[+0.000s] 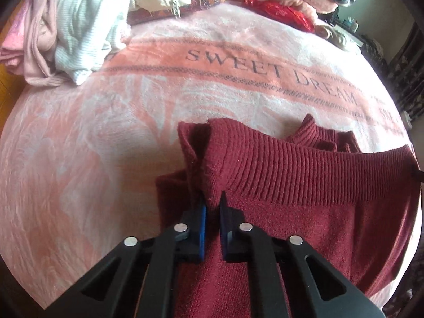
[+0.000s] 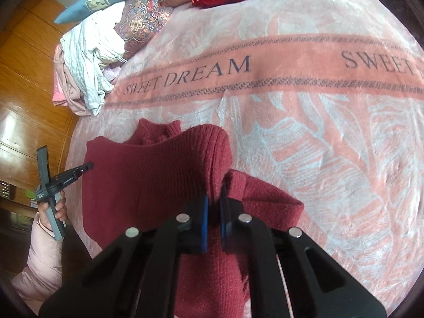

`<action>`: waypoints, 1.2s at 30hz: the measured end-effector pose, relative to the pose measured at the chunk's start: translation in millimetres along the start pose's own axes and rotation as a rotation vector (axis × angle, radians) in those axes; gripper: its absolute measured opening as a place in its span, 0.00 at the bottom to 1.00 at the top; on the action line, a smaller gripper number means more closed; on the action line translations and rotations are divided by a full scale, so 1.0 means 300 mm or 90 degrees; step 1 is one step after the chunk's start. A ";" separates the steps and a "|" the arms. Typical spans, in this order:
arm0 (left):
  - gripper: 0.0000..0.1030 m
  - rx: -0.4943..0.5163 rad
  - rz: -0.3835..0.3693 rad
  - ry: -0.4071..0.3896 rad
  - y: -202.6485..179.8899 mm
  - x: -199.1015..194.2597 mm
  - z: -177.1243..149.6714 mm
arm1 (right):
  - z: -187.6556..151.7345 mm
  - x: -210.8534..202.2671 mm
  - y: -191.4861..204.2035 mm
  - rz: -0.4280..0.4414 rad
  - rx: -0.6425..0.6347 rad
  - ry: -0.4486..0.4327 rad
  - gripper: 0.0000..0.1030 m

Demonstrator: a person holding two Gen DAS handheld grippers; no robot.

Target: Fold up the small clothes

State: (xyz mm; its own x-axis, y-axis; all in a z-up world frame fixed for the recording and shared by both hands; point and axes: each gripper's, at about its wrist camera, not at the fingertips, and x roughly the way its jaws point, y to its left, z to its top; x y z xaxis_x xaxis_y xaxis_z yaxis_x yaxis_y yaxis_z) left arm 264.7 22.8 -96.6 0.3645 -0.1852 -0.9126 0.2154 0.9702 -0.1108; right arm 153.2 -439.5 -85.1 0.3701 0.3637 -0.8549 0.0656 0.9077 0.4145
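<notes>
Dark red knitted sweater (image 1: 304,212) on a bed covered by a pink blanket (image 1: 106,145) lettered "SWEET DREAM", lying near the front edge, well apart from the heap of unfolded clothes (image 1: 66,34) at the far left corner. Left claw (image 1: 213,206) clenched on a fold of the ribbed hem at the sweater's left corner; right claw (image 2: 214,201) clenched likewise on the opposite corner of the same lifted edge. The step in hand appears to be carrying the hem over toward the collar (image 2: 159,132). To do it well, both claws should travel level and at equal pace, keeping the edge taut between them, so that the hem lands square on the shoulders without dragging the lower layer; release only once the fabric rests flat. The collar points away from the person, toward the lettered band; the lifted hem runs left to right. The sweater's long axis therefore seems to run from near edge to far, though part of the body is hidden under the raised fabric
</notes>
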 end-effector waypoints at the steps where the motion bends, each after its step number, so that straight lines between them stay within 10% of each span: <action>1: 0.08 -0.003 0.004 -0.007 0.005 0.005 0.001 | 0.001 0.027 -0.012 -0.020 0.007 0.012 0.05; 11: 0.12 0.065 0.088 0.021 -0.059 0.141 -0.027 | -0.033 0.201 -0.135 -0.044 0.094 0.069 0.07; 16: 0.33 0.058 0.092 0.027 -0.048 0.084 -0.031 | -0.069 0.082 -0.082 -0.060 0.061 0.046 0.33; 27: 0.37 0.029 0.055 0.017 -0.045 -0.126 -0.268 | -0.367 -0.025 0.024 -0.096 0.000 0.071 0.63; 29: 0.37 0.018 0.043 0.018 -0.048 -0.139 -0.317 | -0.409 -0.002 0.031 -0.100 0.000 0.082 0.63; 36: 0.37 0.008 0.042 0.022 -0.063 -0.129 -0.408 | -0.435 0.021 0.027 -0.079 0.035 0.094 0.10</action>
State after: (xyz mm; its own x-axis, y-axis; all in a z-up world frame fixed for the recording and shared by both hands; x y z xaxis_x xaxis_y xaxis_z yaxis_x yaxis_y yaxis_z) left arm 135.5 30.8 -107.3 0.3470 -0.1160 -0.9307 0.2043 0.9778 -0.0457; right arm 35.0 -402.4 -128.0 0.2159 0.2807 -0.9352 0.1539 0.9360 0.3165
